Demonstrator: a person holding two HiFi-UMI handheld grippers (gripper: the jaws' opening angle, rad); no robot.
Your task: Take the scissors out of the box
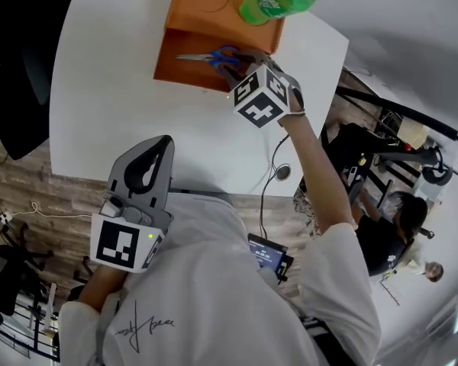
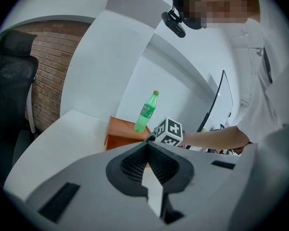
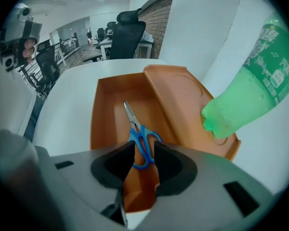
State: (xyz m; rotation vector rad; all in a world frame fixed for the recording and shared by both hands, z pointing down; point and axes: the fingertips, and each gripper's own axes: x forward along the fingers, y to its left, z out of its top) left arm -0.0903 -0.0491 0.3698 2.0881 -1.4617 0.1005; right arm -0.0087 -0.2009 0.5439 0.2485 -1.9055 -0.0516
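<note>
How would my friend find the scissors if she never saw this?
Find the white table, then the orange box on its far side, the one with the green bottle. The scissors lie flat in the box's open part. Nothing else there has blue handles and metal blades.

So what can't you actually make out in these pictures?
Right gripper view: whether the right claw grips the scissors; its tips cover the sides of the handles.
Left gripper view: the inside of the box, hidden by its own near wall.
Right gripper view: the top of the bottle, cut off by the picture's edge.
</note>
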